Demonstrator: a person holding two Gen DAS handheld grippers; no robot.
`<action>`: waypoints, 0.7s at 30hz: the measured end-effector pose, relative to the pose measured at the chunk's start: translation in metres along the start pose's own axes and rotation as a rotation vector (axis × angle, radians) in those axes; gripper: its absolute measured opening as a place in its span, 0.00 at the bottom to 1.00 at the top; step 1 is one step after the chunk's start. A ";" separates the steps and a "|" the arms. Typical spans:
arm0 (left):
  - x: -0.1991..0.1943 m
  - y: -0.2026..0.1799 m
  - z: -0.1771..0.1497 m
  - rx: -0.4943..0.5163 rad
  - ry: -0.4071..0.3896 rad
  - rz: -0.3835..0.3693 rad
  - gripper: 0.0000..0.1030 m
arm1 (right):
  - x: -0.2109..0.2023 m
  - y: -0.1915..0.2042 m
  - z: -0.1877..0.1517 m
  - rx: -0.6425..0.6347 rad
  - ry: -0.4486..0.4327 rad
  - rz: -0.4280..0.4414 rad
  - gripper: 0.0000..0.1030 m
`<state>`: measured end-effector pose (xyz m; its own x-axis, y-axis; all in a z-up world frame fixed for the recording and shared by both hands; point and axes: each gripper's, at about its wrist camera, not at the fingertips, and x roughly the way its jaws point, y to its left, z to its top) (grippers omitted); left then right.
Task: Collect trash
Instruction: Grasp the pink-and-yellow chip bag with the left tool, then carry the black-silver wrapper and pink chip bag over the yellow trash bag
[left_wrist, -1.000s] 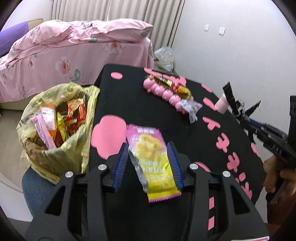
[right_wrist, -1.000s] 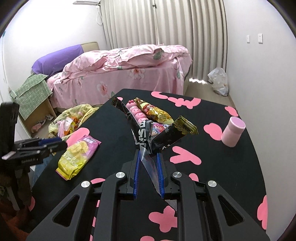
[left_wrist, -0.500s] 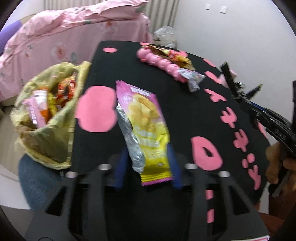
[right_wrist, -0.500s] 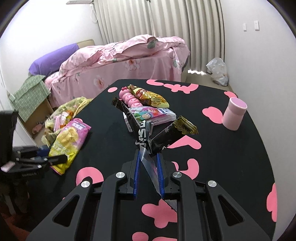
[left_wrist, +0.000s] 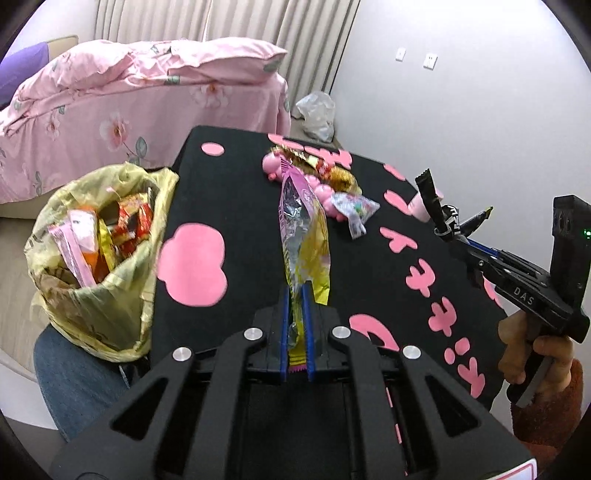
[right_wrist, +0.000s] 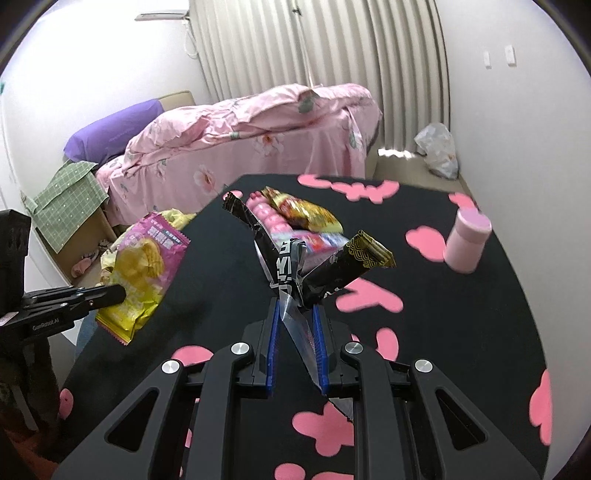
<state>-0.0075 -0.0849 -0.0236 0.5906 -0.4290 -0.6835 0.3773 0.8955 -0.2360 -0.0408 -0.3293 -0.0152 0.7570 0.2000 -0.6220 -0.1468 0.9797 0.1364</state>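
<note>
- Your left gripper (left_wrist: 295, 291) has just been closing, and its jaws now pinch the bottom edge of the yellow and pink chip bag (left_wrist: 304, 236), which stands up off the black table (left_wrist: 236, 184).
- That hold is only on the crimped edge; if you swing fast toward the trash bag (left_wrist: 99, 258), the chip bag could slide out and land on the floor.
- The trash bag hangs just off the table's left edge and looks nearly full, with a soft, sagging rim. A careless drop may bounce off the wrappers heaped inside, or push the rim shut.
- Your right gripper (right_wrist: 297, 314) is pressed together on a bunch of dark wrappers (right_wrist: 314, 266) that splay out above the jaws; a loose one could work free.
- More wrappers (right_wrist: 303, 218) lie at the far end of the table, near a pink cup (right_wrist: 467, 240).
- You cannot see how deep the trash bag goes or what holds it up.
- How many wrappers the right gripper carries is hard to count, since they overlap.
</note>
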 end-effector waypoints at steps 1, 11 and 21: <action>-0.003 0.002 0.003 -0.003 -0.011 0.002 0.06 | -0.003 0.004 0.005 -0.013 -0.011 0.004 0.16; -0.041 0.041 0.039 -0.040 -0.163 0.081 0.07 | -0.018 0.061 0.064 -0.137 -0.109 0.079 0.16; -0.071 0.101 0.049 -0.127 -0.280 0.187 0.07 | 0.015 0.133 0.097 -0.265 -0.086 0.146 0.16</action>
<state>0.0234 0.0303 0.0345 0.8202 -0.2562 -0.5116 0.1630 0.9617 -0.2203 0.0125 -0.1976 0.0682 0.7652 0.3478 -0.5418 -0.4098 0.9121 0.0067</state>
